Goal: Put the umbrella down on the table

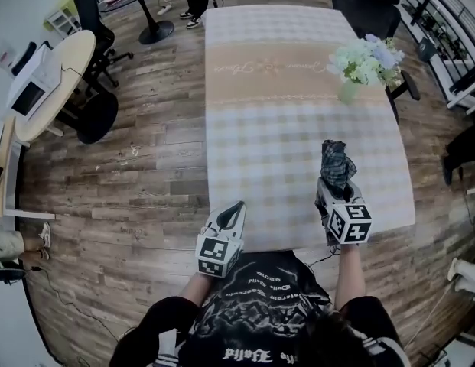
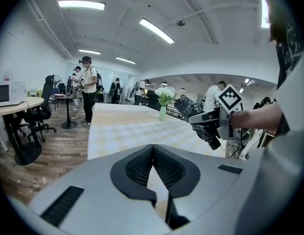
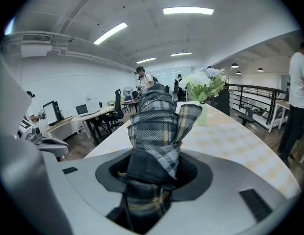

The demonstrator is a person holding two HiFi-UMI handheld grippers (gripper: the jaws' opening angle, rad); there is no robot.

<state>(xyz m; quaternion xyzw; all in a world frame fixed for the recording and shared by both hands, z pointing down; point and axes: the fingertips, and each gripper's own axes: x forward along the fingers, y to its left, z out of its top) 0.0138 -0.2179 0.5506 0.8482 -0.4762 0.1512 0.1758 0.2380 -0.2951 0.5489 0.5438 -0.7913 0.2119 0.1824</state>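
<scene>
Right tongs (image 1: pixel 332 183) clamp the folded plaid umbrella (image 3: pixel 156 126) over the worktop (image 1: pixel 283 113); left tongs (image 1: pixel 235 209) are closed, empty, at its near edge.

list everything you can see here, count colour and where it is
table: one, pale checked cloth with a beige band, in front of the person
umbrella: one, folded, dark grey and yellow plaid, held above the table's near right part
vase of flowers: one, pale green vase, white blooms, far right of the table
desk: one, beige, rounded, on the wood floor to the left
microwave: one, white, on the desk
office chairs: two, black, beside the desk
people: several, standing beyond the table's far end
left gripper: one, grey, jaws together, empty, at the near edge
right gripper: one, grey, closed on the umbrella
</scene>
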